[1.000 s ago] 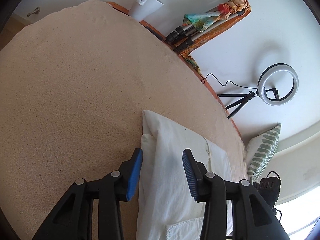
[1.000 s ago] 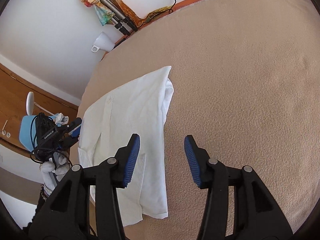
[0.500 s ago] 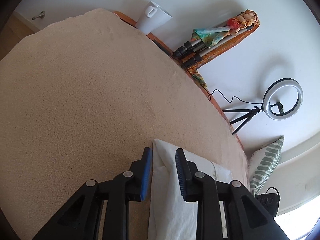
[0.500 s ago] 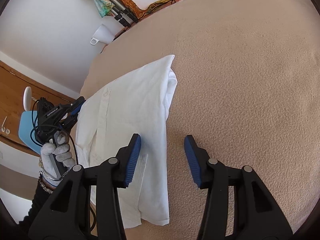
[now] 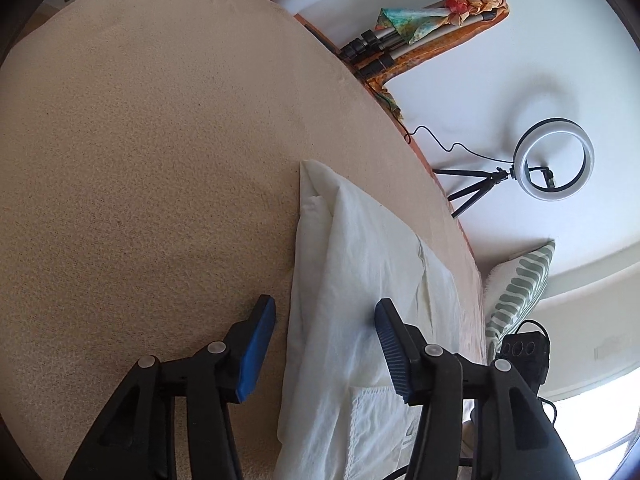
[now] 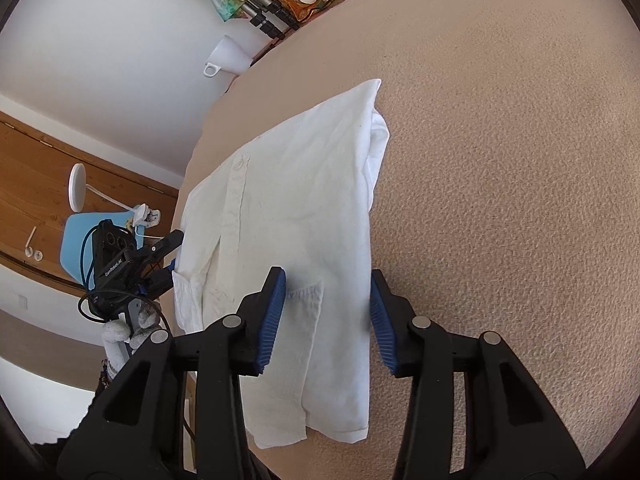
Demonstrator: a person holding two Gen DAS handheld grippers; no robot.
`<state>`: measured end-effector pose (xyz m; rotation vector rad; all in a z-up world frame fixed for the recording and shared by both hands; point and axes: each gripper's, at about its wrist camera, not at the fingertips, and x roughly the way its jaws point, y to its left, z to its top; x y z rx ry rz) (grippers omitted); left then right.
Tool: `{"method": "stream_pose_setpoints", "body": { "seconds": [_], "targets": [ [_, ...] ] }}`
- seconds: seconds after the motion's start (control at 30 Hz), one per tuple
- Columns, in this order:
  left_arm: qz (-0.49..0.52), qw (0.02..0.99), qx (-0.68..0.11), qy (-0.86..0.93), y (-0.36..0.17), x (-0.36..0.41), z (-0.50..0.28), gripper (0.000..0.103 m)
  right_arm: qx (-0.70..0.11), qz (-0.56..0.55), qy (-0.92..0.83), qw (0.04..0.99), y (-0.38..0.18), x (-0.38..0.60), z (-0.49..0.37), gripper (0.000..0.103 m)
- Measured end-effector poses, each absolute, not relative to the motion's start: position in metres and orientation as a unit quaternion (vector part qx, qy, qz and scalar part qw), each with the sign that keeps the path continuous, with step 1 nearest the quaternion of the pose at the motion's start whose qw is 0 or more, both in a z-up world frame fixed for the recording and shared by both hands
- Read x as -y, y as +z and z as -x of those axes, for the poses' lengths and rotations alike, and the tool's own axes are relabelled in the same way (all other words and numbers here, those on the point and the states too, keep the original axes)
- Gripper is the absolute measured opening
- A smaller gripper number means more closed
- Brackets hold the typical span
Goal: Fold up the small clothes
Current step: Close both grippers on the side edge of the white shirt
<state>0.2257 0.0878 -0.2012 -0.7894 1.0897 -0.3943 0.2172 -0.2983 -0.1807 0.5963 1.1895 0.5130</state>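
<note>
Beige carpeted surface (image 5: 152,168), white folded shirt (image 6: 296,216) lying flat near its edge. Left gripper (image 5: 325,344) opening, pads astride shirt's edge, not pressing. Right gripper (image 6: 328,320) closing astride shirt, not yet clamped.

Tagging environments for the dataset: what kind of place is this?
Probably a room in a home, doubling as a recording spot: a white shirt lies on a beige blanket-covered surface, with a ring light on a tripod and a striped cushion beside it.

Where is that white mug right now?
In the right wrist view, the white mug lies tipped at the far left edge of the beige surface, beside the folded tripod.
</note>
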Motion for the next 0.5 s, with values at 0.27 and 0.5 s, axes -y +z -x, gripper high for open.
{"method": "stream_pose_setpoints", "body": {
  "seconds": [0.27, 0.5],
  "targets": [
    [0.295, 0.793, -0.508, -0.159, -0.187, -0.068, -0.223, 0.03, -0.543, -0.282, 0.237, 0.755, -0.185, 0.288, -0.221, 0.034],
    [0.15, 0.86, -0.473, -0.116, -0.156, -0.029, -0.205, 0.021, -0.535, -0.227, 0.217, 0.785, -0.172, 0.277, -0.216, 0.022]
  ]
}}
